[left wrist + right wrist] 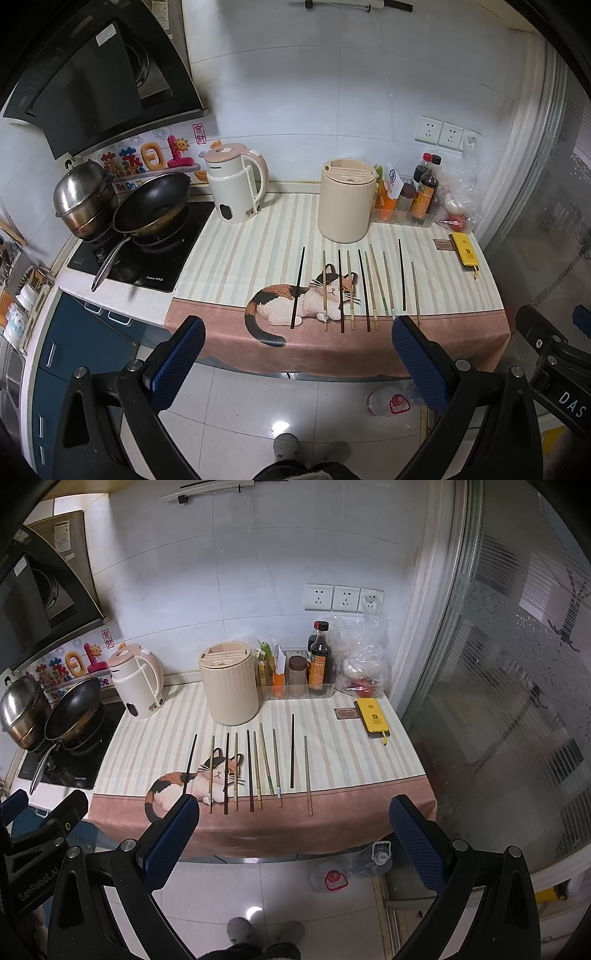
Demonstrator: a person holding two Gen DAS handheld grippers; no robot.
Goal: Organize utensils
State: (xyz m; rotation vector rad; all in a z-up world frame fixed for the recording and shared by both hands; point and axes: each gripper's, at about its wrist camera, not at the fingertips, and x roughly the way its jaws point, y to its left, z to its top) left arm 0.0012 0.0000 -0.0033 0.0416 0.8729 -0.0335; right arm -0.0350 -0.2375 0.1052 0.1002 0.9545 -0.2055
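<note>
From the left wrist camera, the left gripper [297,354] hangs over the floor just off the counter's front edge, its blue-padded jaws spread wide with nothing between them. Beyond it, ten chopsticks [354,288] lie side by side on a striped cloth [258,236] printed with a calico cat [303,299], dark and pale ones mixed, all running roughly front to back. Behind them stands a cream utensil holder [345,201] with a slotted top, upright and apart from the chopsticks. A pale electric kettle [236,182] sits to its left, then a black wok [153,205] and a lidded steel pot [85,194] on the hob. To the holder's right a clear tray holds sauce bottles [424,192]; a yellow phone [466,253] lies near the counter's right end. Part of the right gripper's frame shows at the lower right edge.

Seen from the right wrist camera, the right gripper [293,830] is likewise spread wide and empty, short of the counter. The chopsticks [255,768] lie ahead and slightly left, with the utensil holder [229,686] behind them. The kettle [138,681], sauce bottles [319,662], a clear plastic bag [364,657] and the phone [375,716] line the back and right. Grey slippers [240,930] show on the tiled floor below.
</note>
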